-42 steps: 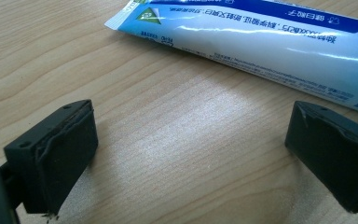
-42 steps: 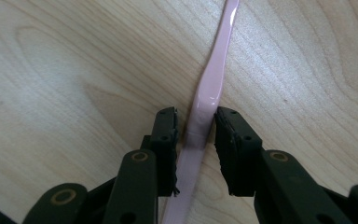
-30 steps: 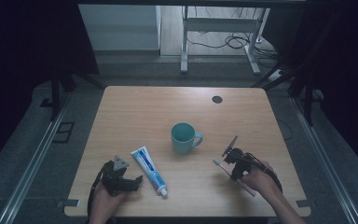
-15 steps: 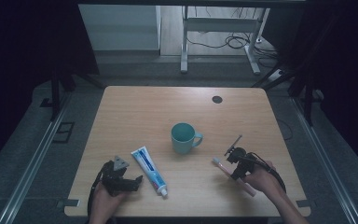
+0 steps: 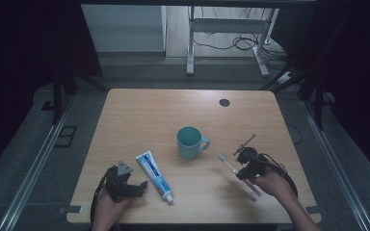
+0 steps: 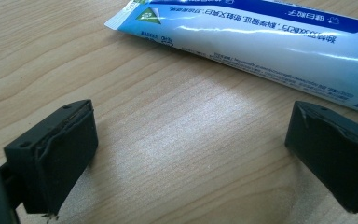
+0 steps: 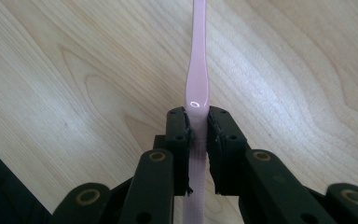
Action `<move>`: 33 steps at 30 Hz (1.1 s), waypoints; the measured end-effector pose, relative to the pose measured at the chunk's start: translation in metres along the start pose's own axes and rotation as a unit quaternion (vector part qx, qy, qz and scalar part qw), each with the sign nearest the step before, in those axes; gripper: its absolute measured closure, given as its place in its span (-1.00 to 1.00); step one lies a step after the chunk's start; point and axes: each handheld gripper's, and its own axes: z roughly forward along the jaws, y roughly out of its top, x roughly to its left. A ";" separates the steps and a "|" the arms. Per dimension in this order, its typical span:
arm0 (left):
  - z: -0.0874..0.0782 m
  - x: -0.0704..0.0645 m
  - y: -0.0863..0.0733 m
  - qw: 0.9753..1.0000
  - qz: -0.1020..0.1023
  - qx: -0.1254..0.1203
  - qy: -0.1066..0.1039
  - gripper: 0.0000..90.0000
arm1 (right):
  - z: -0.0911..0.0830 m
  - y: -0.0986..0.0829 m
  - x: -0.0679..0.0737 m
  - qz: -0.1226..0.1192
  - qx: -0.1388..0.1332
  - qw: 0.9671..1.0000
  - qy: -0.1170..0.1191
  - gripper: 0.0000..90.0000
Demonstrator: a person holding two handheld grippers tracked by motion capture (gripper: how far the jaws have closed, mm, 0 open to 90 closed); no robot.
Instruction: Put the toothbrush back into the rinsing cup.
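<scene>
wooden table (image 5: 173,110), pink toothbrush (image 7: 196,79) in right claw (image 7: 198,122)

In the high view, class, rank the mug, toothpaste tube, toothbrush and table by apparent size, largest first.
1. Wooden table.
2. Toothpaste tube and pink toothbrush: similar length; the toothbrush is partly hidden by the right gripper, so unranked.
3. Teal mug, shortest.
</scene>
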 end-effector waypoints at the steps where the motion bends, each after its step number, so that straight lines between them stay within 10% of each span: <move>1: 0.000 0.000 0.000 1.000 0.000 0.000 0.000 -0.95 | -0.002 0.000 -0.001 0.004 -0.013 1.000 0.004 0.74; 33: 0.000 0.000 0.000 1.000 0.000 -0.002 0.000 -0.95 | -0.038 0.021 0.009 -0.015 -0.158 0.987 0.019 0.74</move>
